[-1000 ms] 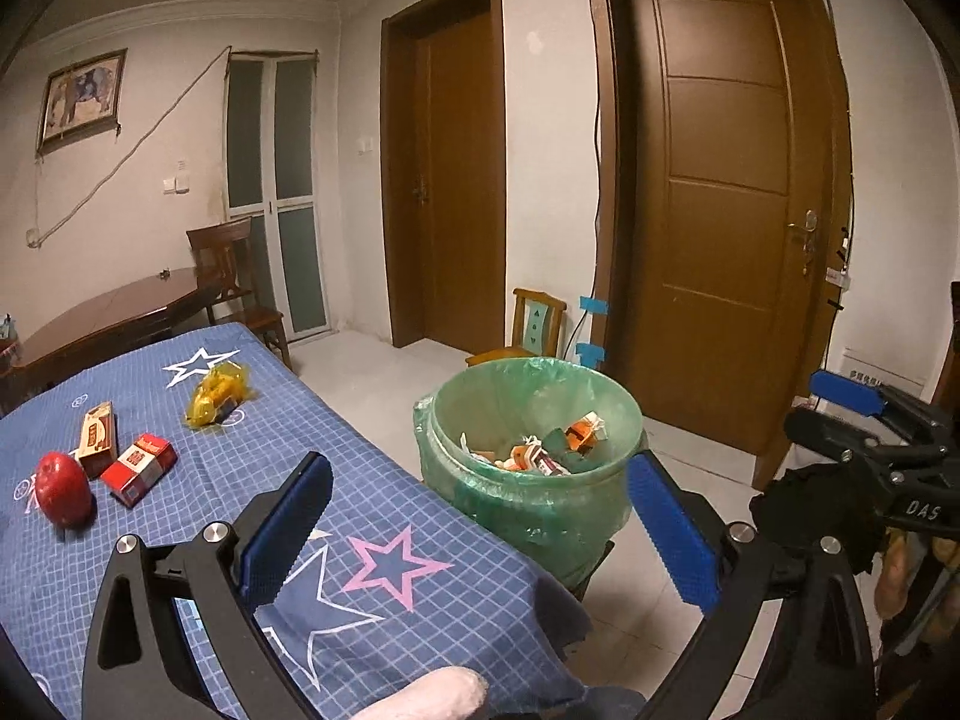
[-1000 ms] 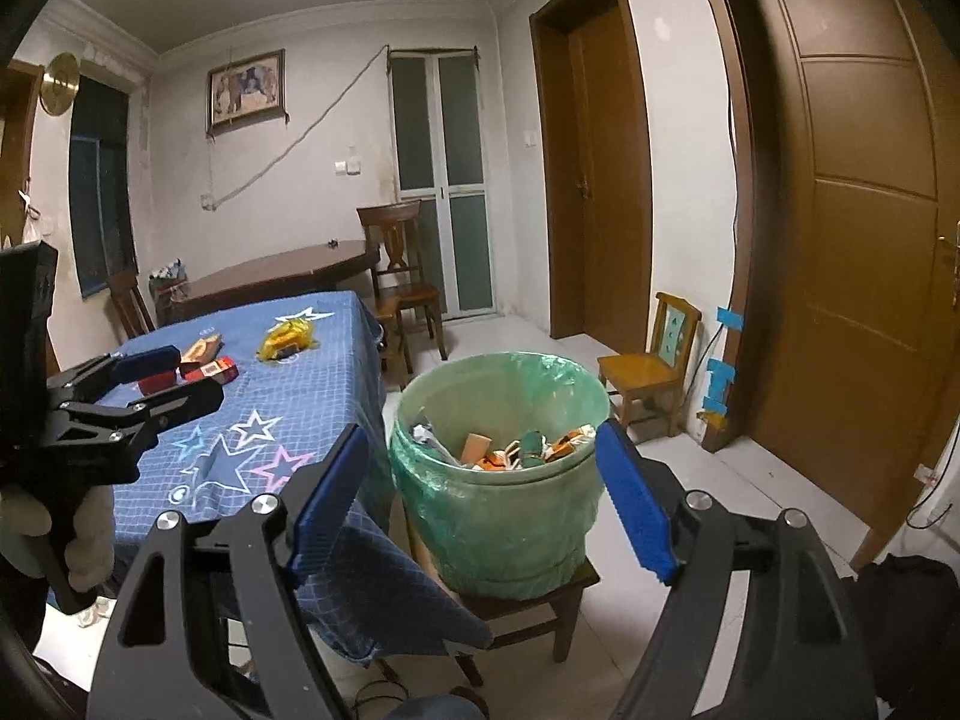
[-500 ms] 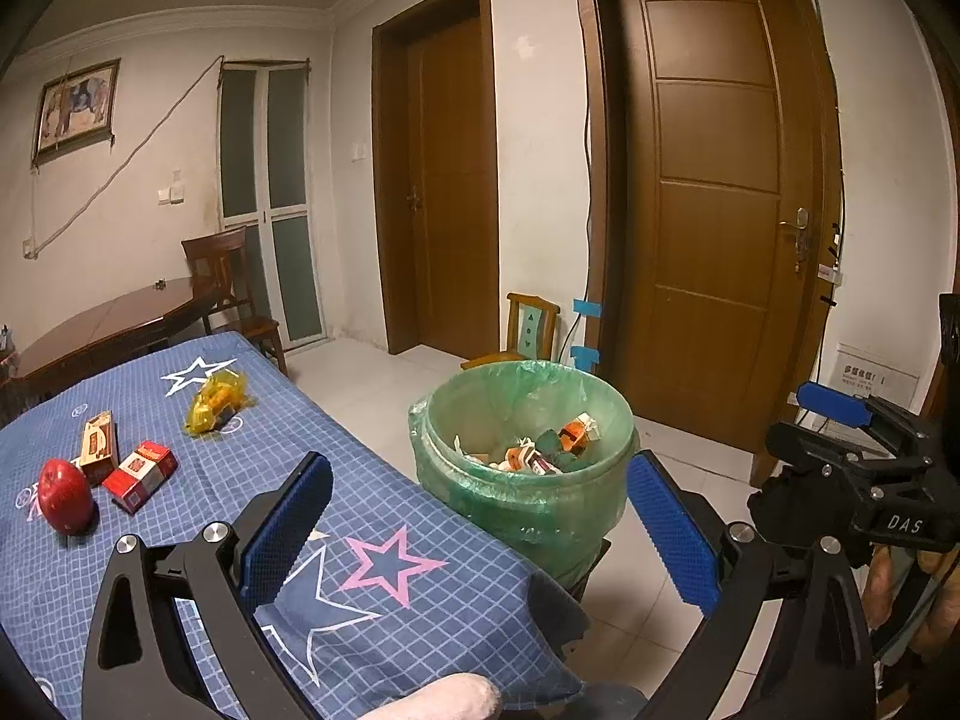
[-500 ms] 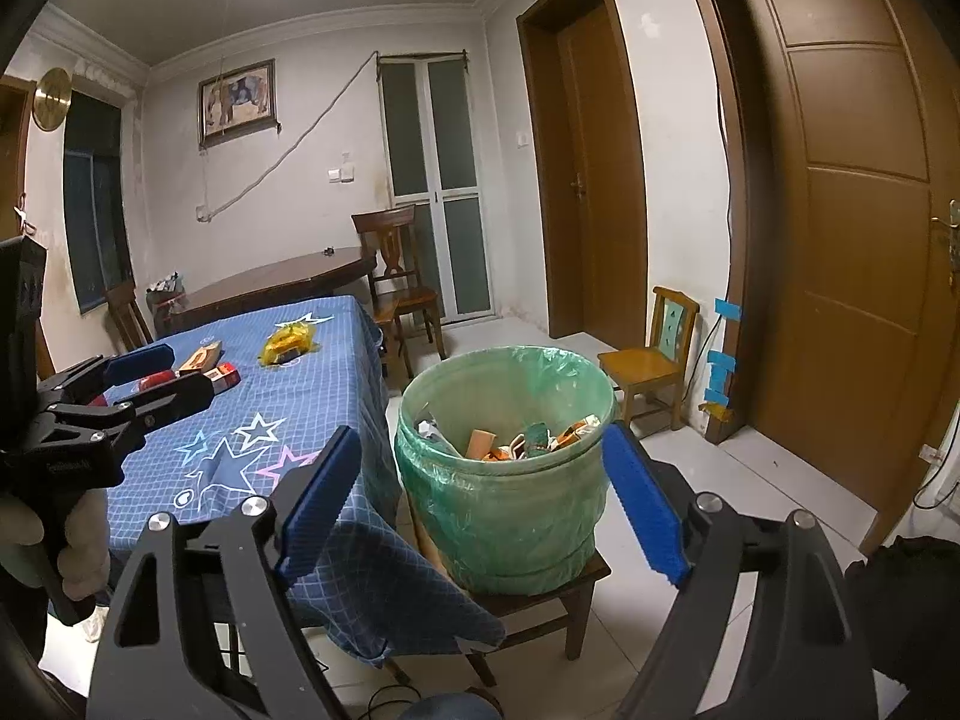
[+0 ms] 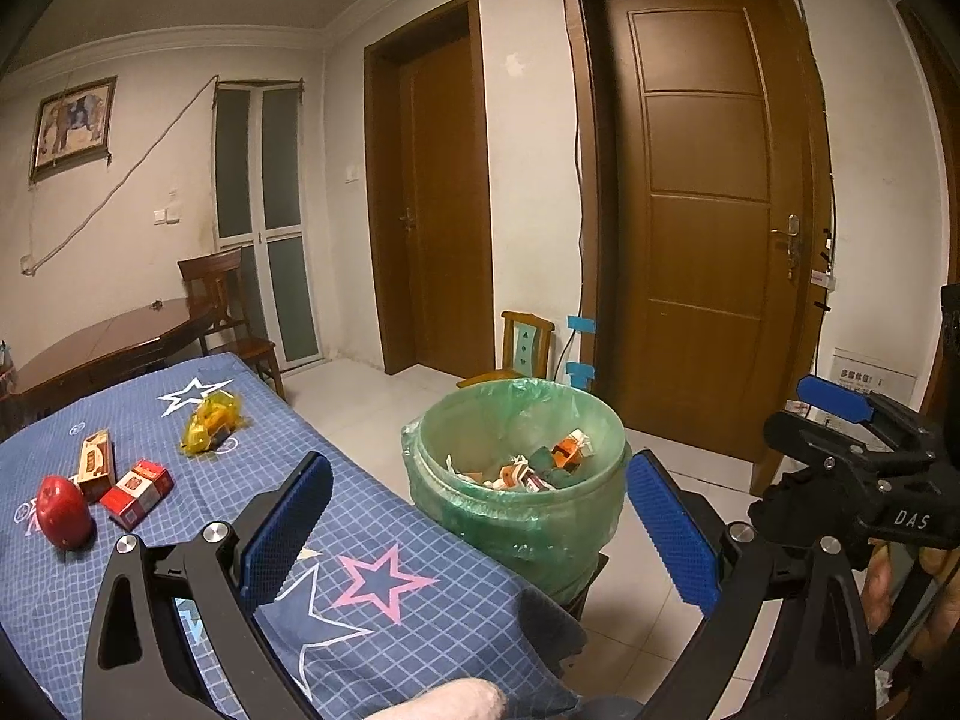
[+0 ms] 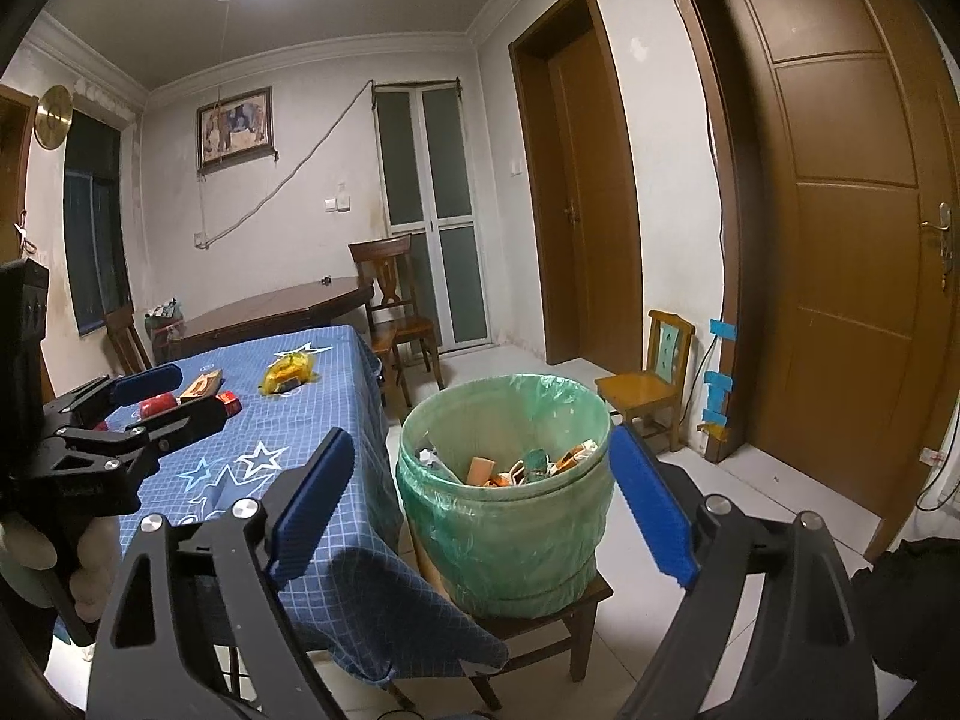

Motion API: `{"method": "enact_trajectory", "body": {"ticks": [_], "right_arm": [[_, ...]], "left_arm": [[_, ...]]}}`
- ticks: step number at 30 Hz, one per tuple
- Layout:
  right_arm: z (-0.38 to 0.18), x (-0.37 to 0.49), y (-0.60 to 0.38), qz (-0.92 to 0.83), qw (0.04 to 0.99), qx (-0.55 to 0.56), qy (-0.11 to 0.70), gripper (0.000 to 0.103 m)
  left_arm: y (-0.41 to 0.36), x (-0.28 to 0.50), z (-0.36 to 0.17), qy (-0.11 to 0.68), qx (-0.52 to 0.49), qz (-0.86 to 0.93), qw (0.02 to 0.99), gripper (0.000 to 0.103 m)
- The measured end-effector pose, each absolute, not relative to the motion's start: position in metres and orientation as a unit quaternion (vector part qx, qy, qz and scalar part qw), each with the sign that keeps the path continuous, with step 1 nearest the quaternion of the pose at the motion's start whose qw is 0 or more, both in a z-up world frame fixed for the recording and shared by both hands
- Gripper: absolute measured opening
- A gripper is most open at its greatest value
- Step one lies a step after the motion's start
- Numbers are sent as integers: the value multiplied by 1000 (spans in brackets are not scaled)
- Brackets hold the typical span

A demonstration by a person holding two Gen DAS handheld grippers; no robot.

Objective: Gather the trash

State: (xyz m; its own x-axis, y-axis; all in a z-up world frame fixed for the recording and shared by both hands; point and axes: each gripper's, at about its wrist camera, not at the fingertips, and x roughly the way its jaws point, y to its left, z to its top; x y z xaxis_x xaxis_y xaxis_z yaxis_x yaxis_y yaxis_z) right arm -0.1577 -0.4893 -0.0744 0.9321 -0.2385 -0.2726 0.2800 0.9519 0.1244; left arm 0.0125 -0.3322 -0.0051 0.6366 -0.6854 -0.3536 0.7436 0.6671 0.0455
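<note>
Blue star-patterned tablecloth (image 5: 180, 546), left wrist view: one red apple (image 5: 62, 512), two red-and-tan packets (image 5: 135, 492), one yellow wrapper (image 5: 211, 423). Left gripper (image 5: 477, 531) spread wide, empty. One green-lined round bin (image 5: 516, 468) just beside the table edge, its trash a jumble.

Right wrist view: right gripper (image 6: 477, 501) spread wide, empty, framing the bin (image 6: 504, 480), which sits on one wooden stool (image 6: 540, 606). Apple and packets partly hidden behind the left gripper (image 6: 174, 399).
</note>
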Motion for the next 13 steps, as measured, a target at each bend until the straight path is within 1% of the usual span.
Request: {"method": "enact_trajectory", "body": {"ticks": [6,9,13], "right_arm": [[-74,-157,-491,-134,979,82,130,85],[-73,-158,-492,-134,979,83,128,89],[-73,-157,-492,-133,979,84,130,91]], "left_arm": [[-336,15,-6,165,94,-400,896,98],[-340,21,-9,183,95,-394,896,98],[-342,22,-12,187,100,-389,896,98]]}}
